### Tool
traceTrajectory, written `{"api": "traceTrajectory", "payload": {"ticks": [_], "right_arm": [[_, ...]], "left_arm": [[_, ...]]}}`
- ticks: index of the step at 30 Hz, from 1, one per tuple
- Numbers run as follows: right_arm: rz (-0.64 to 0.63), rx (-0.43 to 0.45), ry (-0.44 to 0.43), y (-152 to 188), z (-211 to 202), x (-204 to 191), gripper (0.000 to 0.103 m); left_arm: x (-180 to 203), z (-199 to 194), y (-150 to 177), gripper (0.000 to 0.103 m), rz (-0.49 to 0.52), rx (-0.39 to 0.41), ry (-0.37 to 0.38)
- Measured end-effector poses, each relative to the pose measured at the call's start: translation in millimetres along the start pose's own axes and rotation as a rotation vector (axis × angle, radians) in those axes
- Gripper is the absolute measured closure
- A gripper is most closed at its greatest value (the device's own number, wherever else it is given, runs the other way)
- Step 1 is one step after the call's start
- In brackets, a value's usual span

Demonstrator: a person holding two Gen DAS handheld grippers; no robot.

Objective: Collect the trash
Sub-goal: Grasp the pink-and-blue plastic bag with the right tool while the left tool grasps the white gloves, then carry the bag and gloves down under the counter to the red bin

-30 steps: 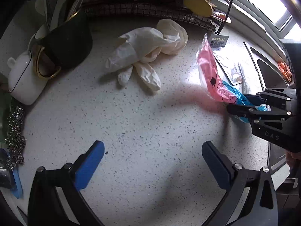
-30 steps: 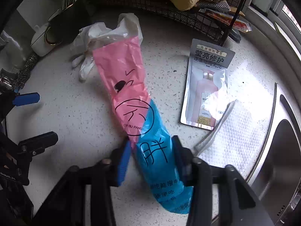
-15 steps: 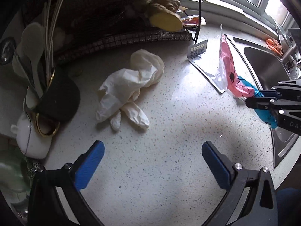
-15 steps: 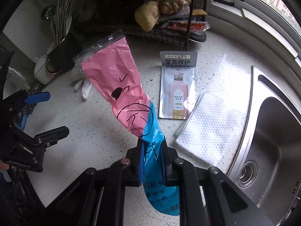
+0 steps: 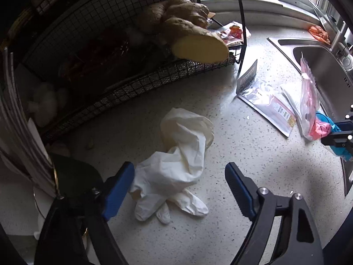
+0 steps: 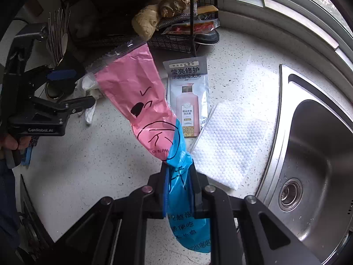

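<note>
My right gripper (image 6: 179, 176) is shut on a pink and blue plastic wrapper (image 6: 141, 101) and holds it up above the speckled counter; the wrapper also shows at the right of the left wrist view (image 5: 310, 108). My left gripper (image 5: 179, 185) is open, with its blue pads on either side of a crumpled white rubber glove (image 5: 181, 161) lying on the counter. The glove is partly hidden behind the wrapper in the right wrist view (image 6: 88, 86). A silver shampoo sachet (image 6: 187, 95) and a white wipe (image 6: 229, 141) lie flat beside the sink.
A black wire rack (image 5: 123, 84) with ginger (image 5: 194, 44) stands at the back. A steel sink (image 6: 313, 154) is at the right. A dark utensil holder (image 6: 59, 84) stands at the left. A red snack packet (image 6: 194, 25) lies under the rack.
My right gripper has closed on the wrapper and lifted it off the counter. My left gripper has moved forward until the glove lies between its open fingers.
</note>
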State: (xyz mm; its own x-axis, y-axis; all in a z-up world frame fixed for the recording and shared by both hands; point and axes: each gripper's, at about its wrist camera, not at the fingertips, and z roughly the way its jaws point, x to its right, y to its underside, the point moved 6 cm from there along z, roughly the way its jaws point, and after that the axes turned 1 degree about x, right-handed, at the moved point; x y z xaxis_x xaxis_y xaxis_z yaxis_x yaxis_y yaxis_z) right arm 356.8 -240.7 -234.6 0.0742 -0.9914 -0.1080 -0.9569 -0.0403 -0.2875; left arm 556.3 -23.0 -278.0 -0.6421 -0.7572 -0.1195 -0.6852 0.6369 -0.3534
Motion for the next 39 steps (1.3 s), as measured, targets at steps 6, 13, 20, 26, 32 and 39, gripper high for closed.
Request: {"api": "traceTrajectory", "payload": {"ticks": [6, 13, 20, 26, 32, 39], "right_arm": [[0.010, -0.013, -0.002, -1.0, 6.3, 1.5, 0.090], [0.019, -0.009, -0.015, -2.6, 7.0, 2.9, 0.090], [-0.008, 0.016, -0.025, 7.9, -5.7, -1.1, 0.090], [-0.025, 0.047, -0.028, 33.6, -27.8, -1.1, 0.090], [-0.050, 0.097, -0.040, 71.6, -64.0, 0.4, 0.090], [-0.094, 0.160, -0.077, 138.3, -116.2, 8.4, 0.090]], "left_arm": [[4.8, 26.1, -4.0, 0.057, 0.011, -0.042, 0.019], [15.0, 30.8, 4.2, 0.083, -0.022, -0.071, 0.069], [37.0, 16.3, 15.4, 0.096, -0.097, -0.060, 0.122], [90.6, -20.1, 42.2, 0.098, -0.141, -0.037, 0.147], [152.3, -65.5, 69.6, 0.099, -0.165, -0.021, 0.128], [221.0, -134.6, 111.6, 0.099, -0.192, 0.008, 0.076]]}}
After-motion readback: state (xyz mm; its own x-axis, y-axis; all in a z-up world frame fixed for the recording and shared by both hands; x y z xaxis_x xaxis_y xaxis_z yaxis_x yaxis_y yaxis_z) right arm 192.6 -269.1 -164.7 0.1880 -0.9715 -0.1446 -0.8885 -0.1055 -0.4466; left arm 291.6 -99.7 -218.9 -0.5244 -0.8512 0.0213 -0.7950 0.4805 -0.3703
